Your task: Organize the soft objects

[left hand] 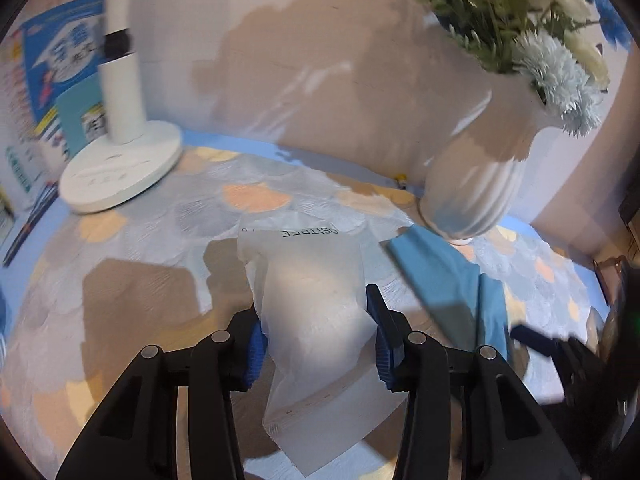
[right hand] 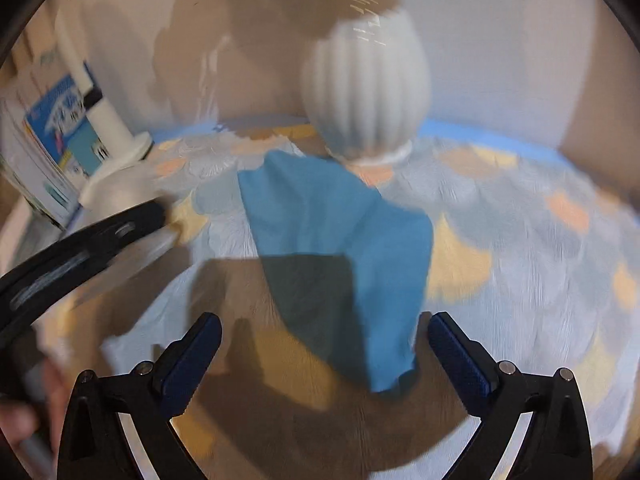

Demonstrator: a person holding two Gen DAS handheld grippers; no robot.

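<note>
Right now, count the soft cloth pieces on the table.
2: a white cloth between the left gripper's jaws, and a blue cloth lying before the white vase. Others may be hidden.

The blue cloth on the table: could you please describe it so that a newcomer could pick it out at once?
Start at the white ribbed ceramic vase of flowers at the back of the patterned tablecloth. The plain blue soft cloth lies crumpled at its foot, reaching toward the open right hand-held gripper. Unlike the translucent white plastic bag between the left hand-held gripper's fingers, it is solid blue and opaque.
</note>
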